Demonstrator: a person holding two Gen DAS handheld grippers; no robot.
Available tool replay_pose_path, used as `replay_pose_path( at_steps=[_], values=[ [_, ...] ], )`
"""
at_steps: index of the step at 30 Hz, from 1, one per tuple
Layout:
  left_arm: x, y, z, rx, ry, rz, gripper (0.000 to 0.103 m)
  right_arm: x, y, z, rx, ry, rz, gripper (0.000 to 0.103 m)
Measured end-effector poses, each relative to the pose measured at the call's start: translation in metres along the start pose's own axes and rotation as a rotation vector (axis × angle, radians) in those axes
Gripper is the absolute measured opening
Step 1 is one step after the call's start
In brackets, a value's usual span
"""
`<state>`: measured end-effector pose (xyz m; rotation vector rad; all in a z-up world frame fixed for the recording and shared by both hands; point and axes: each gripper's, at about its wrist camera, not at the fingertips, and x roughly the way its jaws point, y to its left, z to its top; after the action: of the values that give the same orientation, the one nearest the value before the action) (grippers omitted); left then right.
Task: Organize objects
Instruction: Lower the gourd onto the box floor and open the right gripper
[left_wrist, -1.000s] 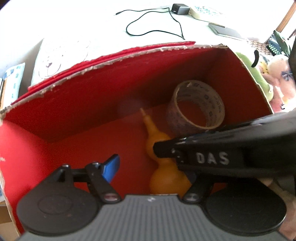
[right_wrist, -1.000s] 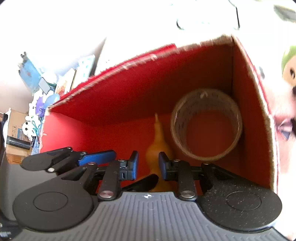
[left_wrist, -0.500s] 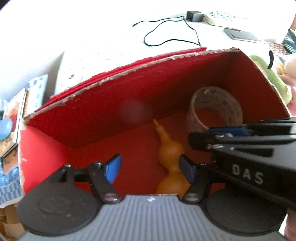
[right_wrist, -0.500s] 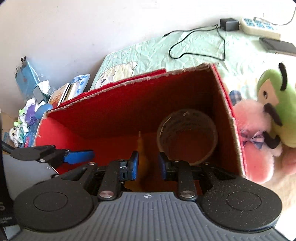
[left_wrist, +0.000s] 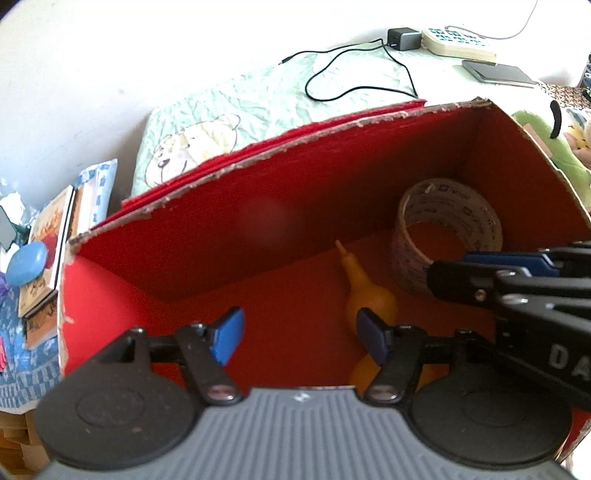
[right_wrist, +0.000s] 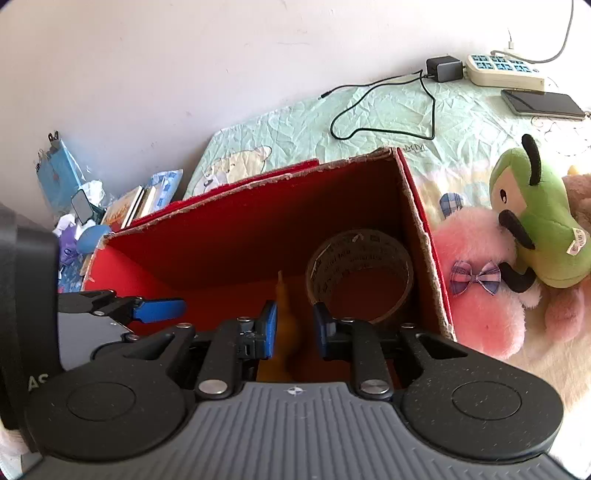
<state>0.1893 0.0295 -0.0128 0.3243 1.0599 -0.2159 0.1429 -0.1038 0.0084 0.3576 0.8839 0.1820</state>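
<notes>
My left gripper (left_wrist: 299, 334) hangs wide and empty over the red box (left_wrist: 258, 221); my right gripper (right_wrist: 293, 328), narrow, has just been closing on nothing. Beyond, the orange gourd (left_wrist: 364, 291) lies on the box floor, with the tape roll (left_wrist: 443, 232) in the far right corner.

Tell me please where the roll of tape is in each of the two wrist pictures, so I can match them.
Left wrist view: the roll of tape stands on edge in the far right corner of the red box, right of centre in the picture.
Right wrist view: the roll of tape is just right of centre, against the box's right wall.
Shared landmark: the orange gourd, lying directly left of the roll in both views.
</notes>
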Motion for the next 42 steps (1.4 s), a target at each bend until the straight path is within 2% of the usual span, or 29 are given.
replay_pose_path(
  at_steps=[9,14,29,42],
  values=[
    [-0.005,-0.001,-0.003,0.000,-0.028,0.021,0.070,-0.008,-0.001,-0.005,-0.005,-0.055,-0.001,0.020],
    [-0.007,0.000,-0.001,-0.031,-0.026,0.059,0.069,-0.018,-0.002,-0.005,-0.015,-0.064,0.006,0.024],
    [-0.064,0.003,-0.029,-0.094,-0.053,0.160,0.069,-0.055,0.002,-0.012,-0.045,-0.087,0.048,0.028],
    [-0.114,-0.009,-0.049,-0.168,-0.082,0.201,0.070,-0.088,-0.001,-0.023,-0.142,-0.077,0.150,0.028]
  ],
)
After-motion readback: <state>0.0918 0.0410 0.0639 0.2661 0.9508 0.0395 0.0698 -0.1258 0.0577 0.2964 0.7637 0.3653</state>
